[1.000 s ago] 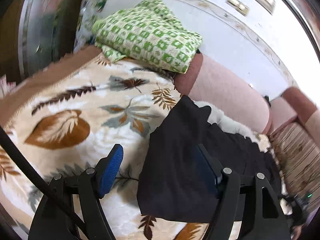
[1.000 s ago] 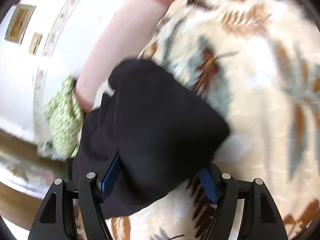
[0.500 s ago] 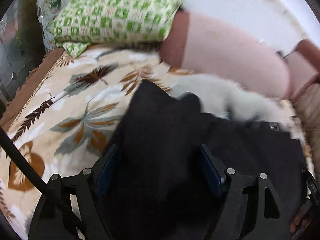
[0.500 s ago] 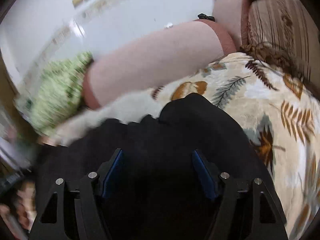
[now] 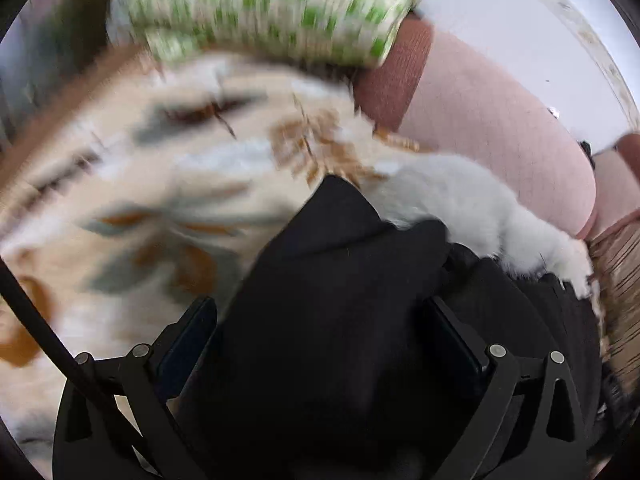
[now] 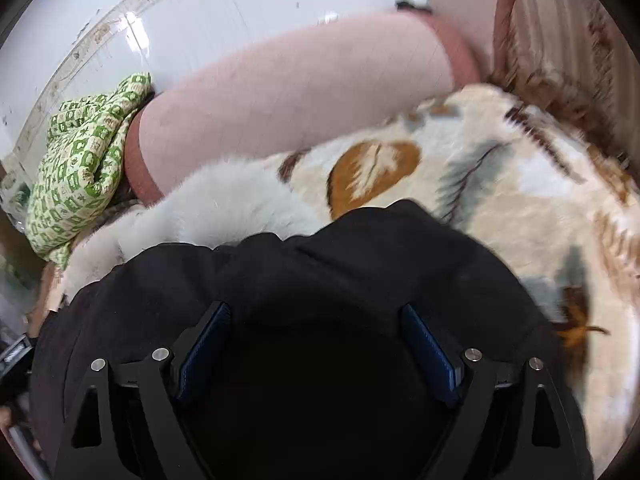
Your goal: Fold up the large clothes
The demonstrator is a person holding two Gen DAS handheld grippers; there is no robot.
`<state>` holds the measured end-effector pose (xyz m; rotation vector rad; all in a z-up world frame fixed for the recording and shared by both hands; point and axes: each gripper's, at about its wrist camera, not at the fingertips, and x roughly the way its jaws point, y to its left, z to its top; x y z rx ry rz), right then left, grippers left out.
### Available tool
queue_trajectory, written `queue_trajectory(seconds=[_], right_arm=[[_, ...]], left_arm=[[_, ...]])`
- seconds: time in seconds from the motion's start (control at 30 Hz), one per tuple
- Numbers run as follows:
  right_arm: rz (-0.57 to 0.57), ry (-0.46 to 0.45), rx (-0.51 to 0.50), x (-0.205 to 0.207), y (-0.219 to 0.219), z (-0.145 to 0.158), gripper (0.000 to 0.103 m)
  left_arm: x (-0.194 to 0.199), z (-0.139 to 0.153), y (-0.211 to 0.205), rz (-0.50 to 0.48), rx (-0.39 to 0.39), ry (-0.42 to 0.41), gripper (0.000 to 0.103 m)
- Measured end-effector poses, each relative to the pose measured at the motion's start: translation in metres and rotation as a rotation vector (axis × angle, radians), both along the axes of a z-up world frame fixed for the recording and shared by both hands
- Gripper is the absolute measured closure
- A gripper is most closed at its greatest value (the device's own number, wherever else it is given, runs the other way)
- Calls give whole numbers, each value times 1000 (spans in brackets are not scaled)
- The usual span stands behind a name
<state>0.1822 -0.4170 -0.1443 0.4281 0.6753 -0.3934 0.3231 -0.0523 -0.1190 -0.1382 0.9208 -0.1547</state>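
**Two tongs opening over a black garment**

Both tongs point down at a black garment [image 5: 340,320] lying bunched on a leaf-print blanket [image 5: 140,184].

Left tongs [image 5: 320,344]: jaws spreading, now wide. Black cloth fills the gap between the blue pads [image 5: 188,336]; whether the pads press on it, I cannot tell — the left pad seems clear of the cloth edge. View much blurred on the blanket side.

Right tongs [image 6: 316,344]: jaws also opening, wide. Garment lies between and under the pads [image 6: 428,348]; no pinch seen.

Garment's far edge touches a white furry piece [image 6: 224,208], which lies against a pink bolster [image 6: 288,100]. A green checked cloth [image 6: 80,160], folded, rests at the bolster's end, by the white wall [image 6: 240,12]. A striped cushion [image 6: 560,32] sits past the blanket's far corner in the right view.
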Motion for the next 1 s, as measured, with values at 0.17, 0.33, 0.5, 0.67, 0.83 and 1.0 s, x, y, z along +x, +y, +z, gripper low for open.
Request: queue_trajectory(seconds=[0.17,0.33,0.5,0.67,0.83,1.0], right_arm=[[-12,-92,-129,-46,29,41,13],[-19,-200,-96,-97,60,77,12],[-6,-187,-15,-144,89,73,10],[-3,-94,-91,-163,115,39,10],[44,-8,-224,-146,131,15,10],[54,36,-198,-133,134,2,10]], left_arm=[[-102,63,0,47,253,-347,1],[-200,94,13,64,290,-571,0],[-237,95,22,-28,172,-541,0],[-239,67,9,-81,170,-475,0],[-230,38,0,-101,196,-389,0],[-221,22,-1,-100,201,-331,0]])
